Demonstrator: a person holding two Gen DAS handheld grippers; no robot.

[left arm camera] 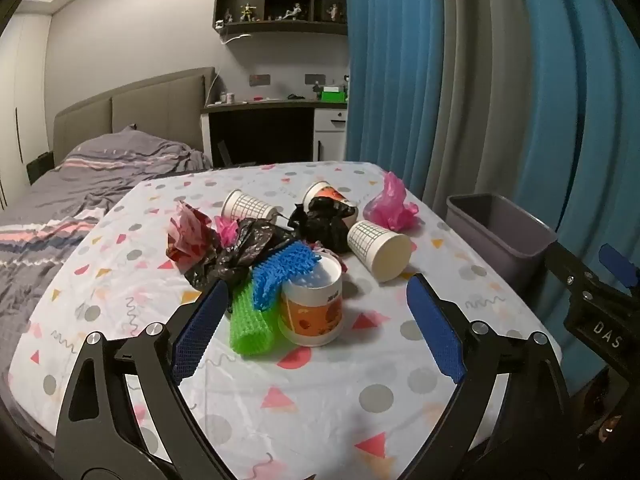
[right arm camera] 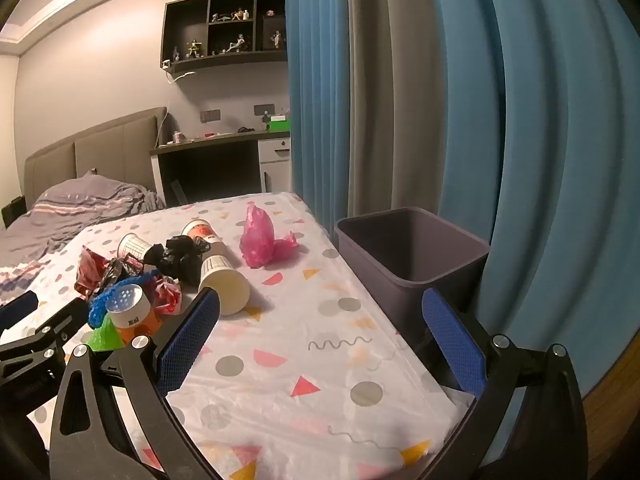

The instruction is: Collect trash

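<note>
Paper cups: one white cup (left arm camera: pixel 378 250) is laid on its side, mouth turned to the near right; an orange cup (left arm camera: pixel 314 306) is stood upright.
Trash pile: bags and cups are heaped mid-table (left arm camera: pixel 320 392).
Left gripper (left arm camera: pixel 316 332): spread wide, nothing held.
Right gripper (right arm camera: pixel 320 344): spread wide, nothing held.
Bin (right arm camera: pixel 412 256): its inside is seen only from the right wrist.
In the way: a blue spiky thing (left arm camera: pixel 286 270) is draped on the orange cup.
Around: blue curtain (right arm camera: pixel 540 140), bed (left arm camera: pixel 80 184).
</note>
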